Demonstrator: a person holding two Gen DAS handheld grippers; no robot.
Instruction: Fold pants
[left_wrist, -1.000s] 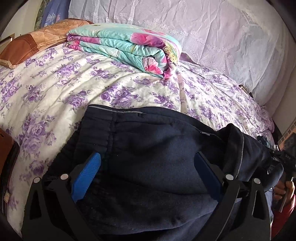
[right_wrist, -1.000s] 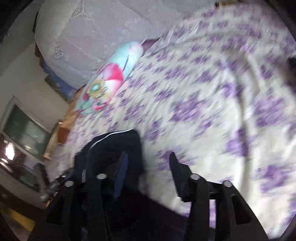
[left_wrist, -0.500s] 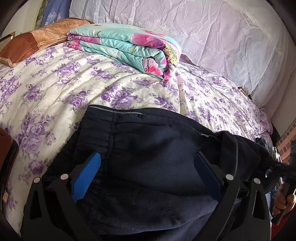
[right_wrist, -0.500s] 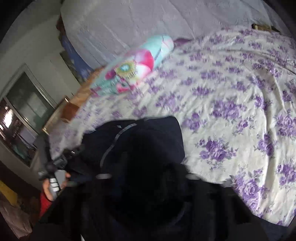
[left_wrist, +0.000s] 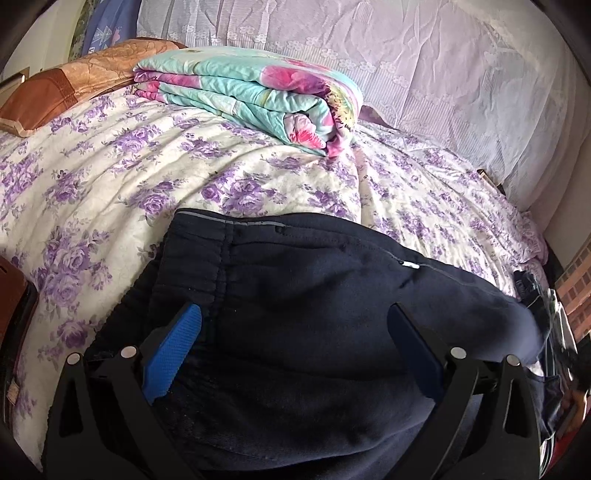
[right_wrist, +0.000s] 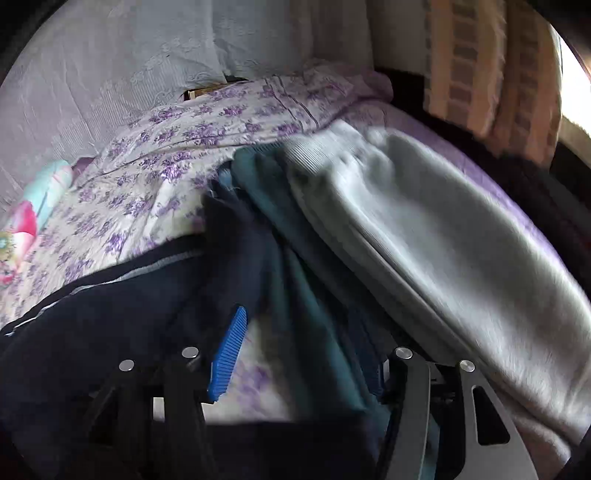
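Left wrist view: one pair of navy pants (left_wrist: 314, 306) is laid folded on the floral bed (left_wrist: 110, 184), waistband toward the far side.
Left gripper (left_wrist: 295, 343): its jaws are spread wide over the pants; the blue pads (left_wrist: 173, 350) are set apart on the cloth and nothing is pinched.
Right gripper (right_wrist: 306, 354): its jaws have just been opening and are parted; a teal garment (right_wrist: 306, 295) is draped between them, not squeezed.
Containers: none are seen.
Counts: one folded quilt (left_wrist: 251, 99), one brown pillow (left_wrist: 59, 88), one grey garment (right_wrist: 443, 251) beside the teal one.
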